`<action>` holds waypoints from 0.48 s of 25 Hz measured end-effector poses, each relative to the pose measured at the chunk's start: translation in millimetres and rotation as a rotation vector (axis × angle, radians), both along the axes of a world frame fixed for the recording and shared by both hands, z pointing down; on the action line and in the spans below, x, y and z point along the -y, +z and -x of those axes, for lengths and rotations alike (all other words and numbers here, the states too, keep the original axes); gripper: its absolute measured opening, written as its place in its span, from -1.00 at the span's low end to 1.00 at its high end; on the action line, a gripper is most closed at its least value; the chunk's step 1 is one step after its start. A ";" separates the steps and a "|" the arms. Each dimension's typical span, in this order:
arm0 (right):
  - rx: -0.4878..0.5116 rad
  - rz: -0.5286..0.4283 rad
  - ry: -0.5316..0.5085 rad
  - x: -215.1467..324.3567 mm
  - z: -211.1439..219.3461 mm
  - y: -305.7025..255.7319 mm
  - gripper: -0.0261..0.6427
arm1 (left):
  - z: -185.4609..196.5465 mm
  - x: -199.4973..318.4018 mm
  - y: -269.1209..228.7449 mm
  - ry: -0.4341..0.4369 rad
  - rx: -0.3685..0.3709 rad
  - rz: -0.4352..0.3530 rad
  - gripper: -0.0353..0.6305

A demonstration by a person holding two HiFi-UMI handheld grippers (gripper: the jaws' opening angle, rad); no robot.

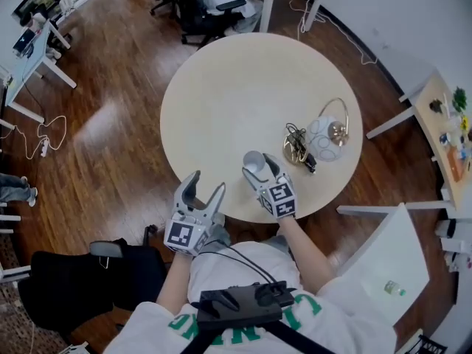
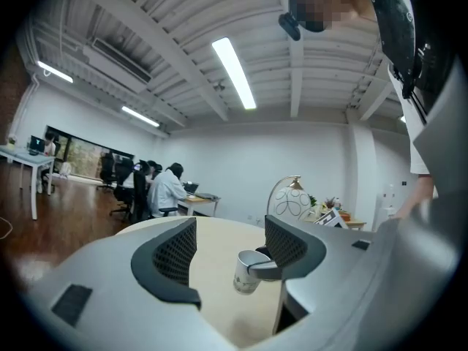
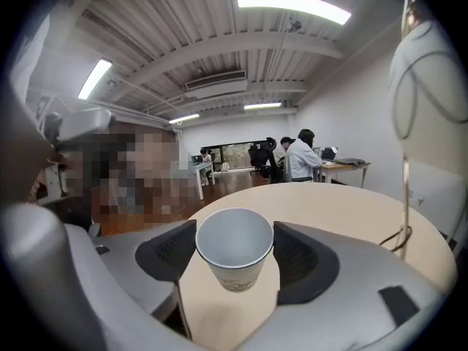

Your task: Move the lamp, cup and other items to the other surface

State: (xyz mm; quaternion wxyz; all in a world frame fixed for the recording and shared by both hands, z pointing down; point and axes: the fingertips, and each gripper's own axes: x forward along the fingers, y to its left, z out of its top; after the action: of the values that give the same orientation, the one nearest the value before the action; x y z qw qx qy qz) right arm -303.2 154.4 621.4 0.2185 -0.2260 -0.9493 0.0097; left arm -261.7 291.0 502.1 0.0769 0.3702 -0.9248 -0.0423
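Note:
A white paper cup (image 1: 254,164) (image 3: 235,246) (image 2: 247,270) sits between the jaws of my right gripper (image 1: 259,169) (image 3: 234,258), near the front edge of the round beige table (image 1: 221,94). Both pads touch its rim, so the gripper is shut on the cup, which looks slightly tilted in the left gripper view. My left gripper (image 1: 202,190) (image 2: 228,247) is open and empty, held at the table's near edge. The lamp (image 1: 328,133) (image 2: 292,199) (image 3: 431,72), a white globe on a gold arc, stands to the right with its coiled black cord (image 1: 296,146) beside it.
A white side table (image 1: 387,260) with a small bottle (image 1: 393,288) stands at the lower right. A black chair (image 1: 110,271) is at my left. A shelf with small items (image 1: 450,135) lines the right wall. People sit at desks (image 2: 168,192) across the room.

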 end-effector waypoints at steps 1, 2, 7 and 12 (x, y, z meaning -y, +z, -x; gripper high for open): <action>0.009 0.017 0.021 12.3 -9.9 -9.1 0.15 | -2.0 13.8 -0.1 0.027 0.003 -0.003 -0.05; 0.019 0.030 0.050 27.1 -19.6 -15.6 0.15 | -4.1 28.8 -1.3 0.058 0.006 -0.004 -0.05; 0.072 0.075 0.258 109.0 -72.6 -44.4 0.14 | -26.4 121.0 -27.8 0.273 -0.007 -0.047 -0.05; 0.121 0.110 0.457 178.9 -132.8 -70.9 0.15 | -56.4 192.1 -11.9 0.470 0.029 -0.004 -0.05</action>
State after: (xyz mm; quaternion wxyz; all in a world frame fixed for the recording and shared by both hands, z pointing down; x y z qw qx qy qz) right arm -170.4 -24.6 550.5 0.1406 -0.0173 -0.9852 0.0969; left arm -205.3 99.0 490.2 0.0703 0.5761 -0.8141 -0.0198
